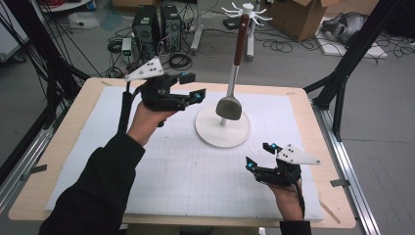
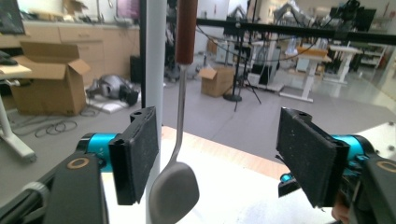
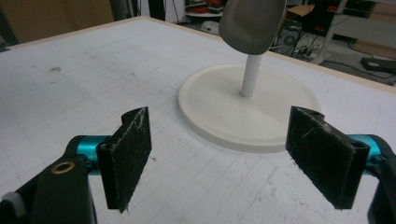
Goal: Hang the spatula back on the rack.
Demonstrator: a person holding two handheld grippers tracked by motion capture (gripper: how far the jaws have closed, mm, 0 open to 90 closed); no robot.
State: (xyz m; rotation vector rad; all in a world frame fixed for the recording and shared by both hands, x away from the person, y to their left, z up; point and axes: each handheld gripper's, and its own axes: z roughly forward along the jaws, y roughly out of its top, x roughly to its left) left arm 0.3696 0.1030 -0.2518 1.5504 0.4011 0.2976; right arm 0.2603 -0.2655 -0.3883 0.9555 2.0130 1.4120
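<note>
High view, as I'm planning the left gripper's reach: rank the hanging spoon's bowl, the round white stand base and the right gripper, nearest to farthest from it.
1. Spoon's bowl, just right of the left gripper.
2. Stand base, lower right, under the bowl.
3. Right gripper, at the table's near right.

Brown-handled steel spoon [image 1: 234, 85] hanging upright beside white rack's pole [image 1: 224, 120].

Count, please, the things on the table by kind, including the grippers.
Grippers: 2 (left gripper, right gripper)
Spoons: 1 (spoon, hanging)
Stands: 1 (white stand)
Mats: 1 (white mat)
Total: 5
</note>
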